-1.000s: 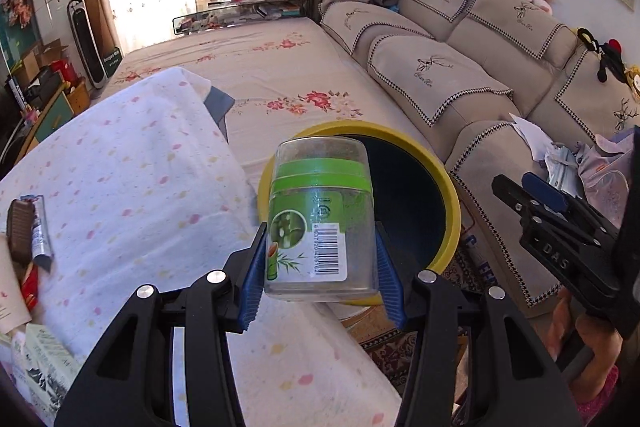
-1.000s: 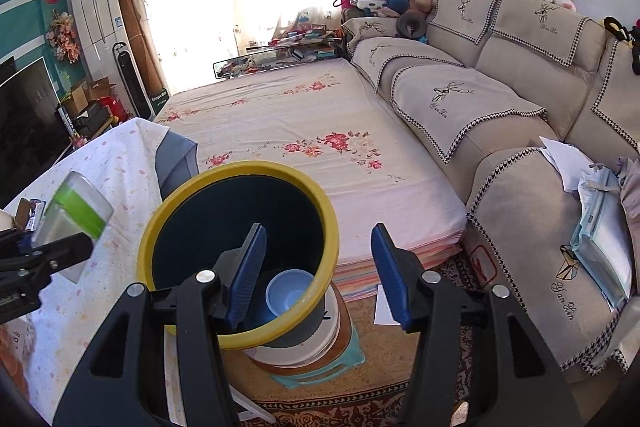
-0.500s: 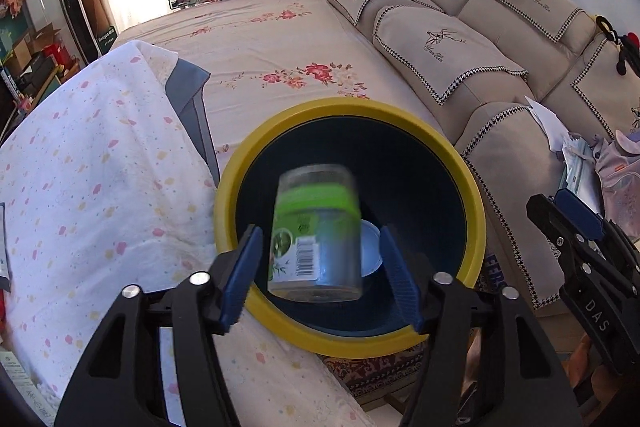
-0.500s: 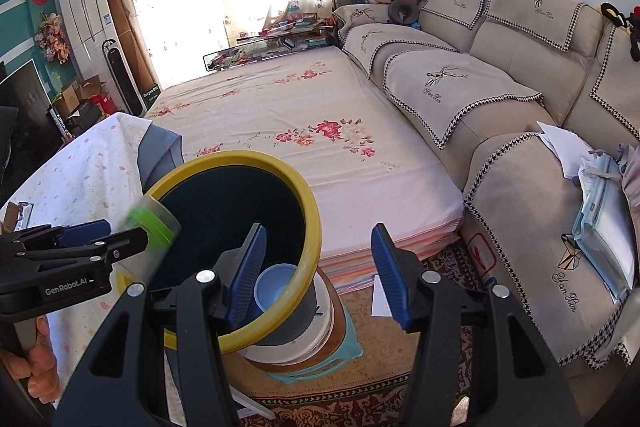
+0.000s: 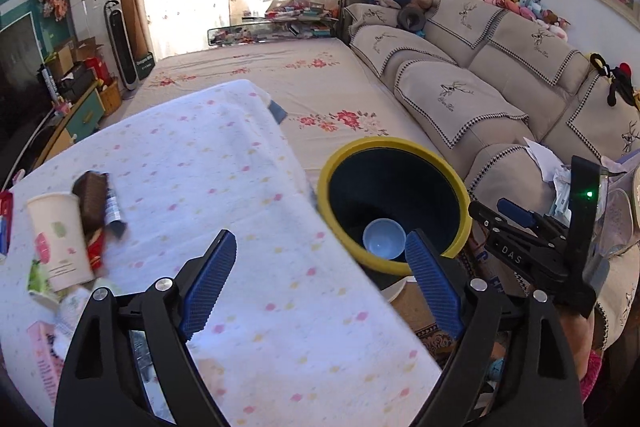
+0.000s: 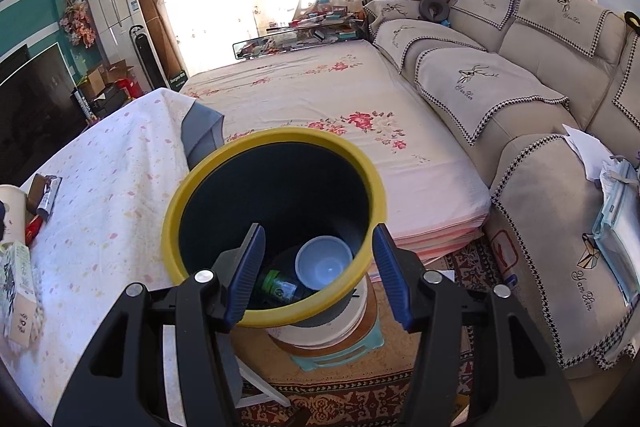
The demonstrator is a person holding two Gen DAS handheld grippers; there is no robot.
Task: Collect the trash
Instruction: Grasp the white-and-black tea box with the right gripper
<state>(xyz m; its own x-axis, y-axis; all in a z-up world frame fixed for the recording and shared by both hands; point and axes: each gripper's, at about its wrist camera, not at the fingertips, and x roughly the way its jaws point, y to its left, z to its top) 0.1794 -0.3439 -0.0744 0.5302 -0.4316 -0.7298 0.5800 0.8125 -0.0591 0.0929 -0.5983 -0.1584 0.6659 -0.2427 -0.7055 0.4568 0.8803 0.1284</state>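
A yellow-rimmed dark bin (image 5: pixel 456 195) (image 6: pixel 176 223) stands beside the cloth-covered table (image 5: pixel 240 211). Inside it lie a pale blue bowl (image 6: pixel 324 263) (image 5: pixel 384 239) and the green-labelled jar (image 6: pixel 280 287). My left gripper (image 5: pixel 320 275) hangs over the table's edge just left of the bin, its jaws opening with nothing between them. My right gripper (image 6: pixel 318 267) is half spread over the bin's mouth and holds nothing; it also shows in the left wrist view (image 5: pixel 516 223). On the table's left lie a paper cup (image 5: pixel 60 239), a brown wrapper (image 5: pixel 94 199) and other scraps.
A flowered mattress (image 6: pixel 320 107) stretches behind the bin, with a beige sofa (image 6: pixel 520 87) along the right carrying papers and bags. The bin rests on stacked stools (image 6: pixel 340 343) over a patterned rug. A carton (image 6: pixel 16 291) lies at the table's left edge.
The jar was let go over the bin and now lies inside it. My left gripper spread wide and drew back up and left over the table. The right gripper shifted slightly over the bin.
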